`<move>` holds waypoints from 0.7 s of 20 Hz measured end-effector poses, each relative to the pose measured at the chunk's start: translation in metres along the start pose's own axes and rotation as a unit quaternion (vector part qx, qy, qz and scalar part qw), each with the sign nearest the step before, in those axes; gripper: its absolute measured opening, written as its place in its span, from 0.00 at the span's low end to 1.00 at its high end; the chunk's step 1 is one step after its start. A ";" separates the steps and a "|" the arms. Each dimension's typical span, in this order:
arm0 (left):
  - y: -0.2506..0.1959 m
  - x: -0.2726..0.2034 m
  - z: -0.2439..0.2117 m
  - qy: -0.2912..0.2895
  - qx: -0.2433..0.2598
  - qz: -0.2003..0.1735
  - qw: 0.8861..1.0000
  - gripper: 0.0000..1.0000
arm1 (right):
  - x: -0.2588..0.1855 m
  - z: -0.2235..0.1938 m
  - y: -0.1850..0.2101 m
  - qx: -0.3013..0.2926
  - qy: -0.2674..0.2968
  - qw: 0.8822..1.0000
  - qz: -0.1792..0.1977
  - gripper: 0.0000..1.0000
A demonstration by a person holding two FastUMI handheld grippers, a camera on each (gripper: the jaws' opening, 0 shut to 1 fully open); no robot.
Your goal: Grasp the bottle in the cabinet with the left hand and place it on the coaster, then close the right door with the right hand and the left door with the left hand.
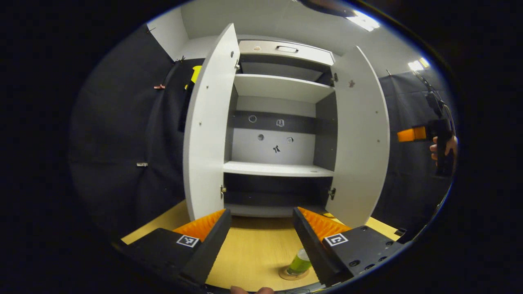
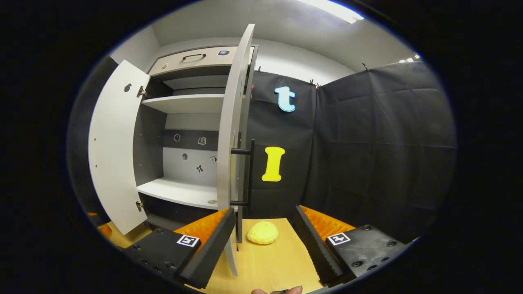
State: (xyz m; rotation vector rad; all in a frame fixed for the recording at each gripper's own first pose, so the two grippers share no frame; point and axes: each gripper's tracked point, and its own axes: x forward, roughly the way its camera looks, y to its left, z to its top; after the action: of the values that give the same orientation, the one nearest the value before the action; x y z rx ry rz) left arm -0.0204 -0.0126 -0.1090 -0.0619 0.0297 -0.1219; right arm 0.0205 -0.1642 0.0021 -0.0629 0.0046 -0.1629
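A white cabinet (image 1: 282, 134) stands on a pale wooden worktop (image 1: 253, 253), both doors open, black cloth walls around. The bottle (image 1: 299, 262) sits on what looks like the coaster (image 1: 292, 275). Left tool (image 1: 261, 237) and right tool (image 2: 265, 241) both gape, holding nothing.

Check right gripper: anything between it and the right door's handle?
Nothing visible. The right gripper is open, and the right door stands edge-on just ahead, its handle facing the gripper's side. The yellow thing lies low on the table, beneath that line.
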 end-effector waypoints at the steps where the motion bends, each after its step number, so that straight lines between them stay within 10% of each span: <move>1: 0.009 -0.001 0.014 -0.001 0.003 0.008 1.000 0.96 | 0.003 0.003 -0.005 -0.004 -0.001 1.000 0.003 0.97; 14: 0.049 0.009 0.088 -0.016 -0.008 0.048 0.999 0.95 | 0.083 0.011 -0.026 0.034 0.010 0.999 -0.003 0.95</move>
State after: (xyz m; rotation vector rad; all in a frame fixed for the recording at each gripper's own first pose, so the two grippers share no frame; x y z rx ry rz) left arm -0.0023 0.0399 -0.0244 -0.0779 0.0012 -0.0241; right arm 0.0978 -0.2026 0.0152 0.0059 0.0183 -0.1685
